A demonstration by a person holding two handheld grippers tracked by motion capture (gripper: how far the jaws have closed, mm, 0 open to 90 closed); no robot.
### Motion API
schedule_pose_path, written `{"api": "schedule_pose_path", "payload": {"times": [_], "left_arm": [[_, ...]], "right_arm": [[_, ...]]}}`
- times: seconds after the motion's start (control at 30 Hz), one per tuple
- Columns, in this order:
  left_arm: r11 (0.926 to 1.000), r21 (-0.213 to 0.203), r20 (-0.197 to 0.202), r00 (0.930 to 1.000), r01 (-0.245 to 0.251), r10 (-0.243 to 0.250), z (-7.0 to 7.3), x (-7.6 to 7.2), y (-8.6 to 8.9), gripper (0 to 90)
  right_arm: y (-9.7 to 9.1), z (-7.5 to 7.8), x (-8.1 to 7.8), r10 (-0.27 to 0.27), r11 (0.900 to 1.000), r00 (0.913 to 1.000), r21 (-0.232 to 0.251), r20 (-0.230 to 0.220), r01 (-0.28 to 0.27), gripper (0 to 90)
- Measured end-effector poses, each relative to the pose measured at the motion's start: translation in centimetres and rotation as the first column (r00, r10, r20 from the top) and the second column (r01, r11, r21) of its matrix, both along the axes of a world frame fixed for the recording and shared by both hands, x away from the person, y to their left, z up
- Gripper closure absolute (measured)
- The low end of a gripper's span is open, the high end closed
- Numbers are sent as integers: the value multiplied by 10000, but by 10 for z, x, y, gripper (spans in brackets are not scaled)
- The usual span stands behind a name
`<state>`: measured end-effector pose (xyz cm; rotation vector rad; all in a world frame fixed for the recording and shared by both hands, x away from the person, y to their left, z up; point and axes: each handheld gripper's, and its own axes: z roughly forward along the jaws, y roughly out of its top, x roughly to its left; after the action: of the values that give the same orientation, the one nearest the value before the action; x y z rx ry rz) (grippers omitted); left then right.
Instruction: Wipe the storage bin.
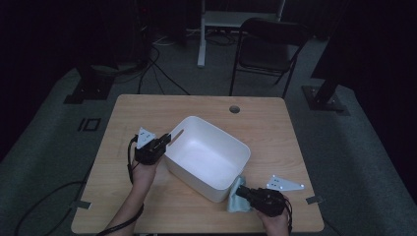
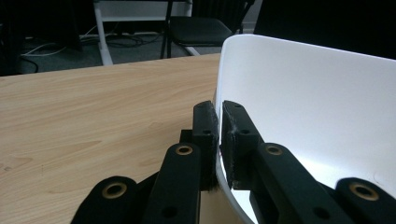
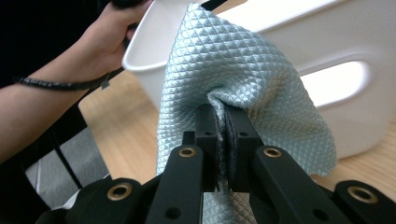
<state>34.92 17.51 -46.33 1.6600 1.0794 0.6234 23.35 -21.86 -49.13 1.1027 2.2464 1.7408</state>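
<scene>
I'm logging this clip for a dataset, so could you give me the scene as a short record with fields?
surface: wooden table
container: white tub, open, nothing visible inside
left hand-held gripper: shut on the tub's rim
right hand-held gripper: shut on light blue quilted cloth
cloth position: against the tub's outer wall, near its handle cutout
background: black folding chair beyond the table

Smooth glossy white plastic tub, quilted pale-blue cloth, matt wood-grain table.
</scene>
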Motion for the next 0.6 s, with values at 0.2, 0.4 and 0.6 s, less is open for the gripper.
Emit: {"api": "schedule_pose_path", "payload": {"times": [0.2,0.4,0.6], "left_arm": [[10000,-34,-6,10000,12,-12,0,0,0,849],[10000,-54,3,10000,-2,2,0,0,0,849],[10000,-87,24,10000,25,-25,-1,0,0,849]], "right_arm": [[-17,5,6,-607,9981,9979,89,238,605,853],[-34,10,23,-1216,9925,9914,-54,488,1220,853],[-38,6,41,-1355,9908,9904,2,266,1355,853]]}}
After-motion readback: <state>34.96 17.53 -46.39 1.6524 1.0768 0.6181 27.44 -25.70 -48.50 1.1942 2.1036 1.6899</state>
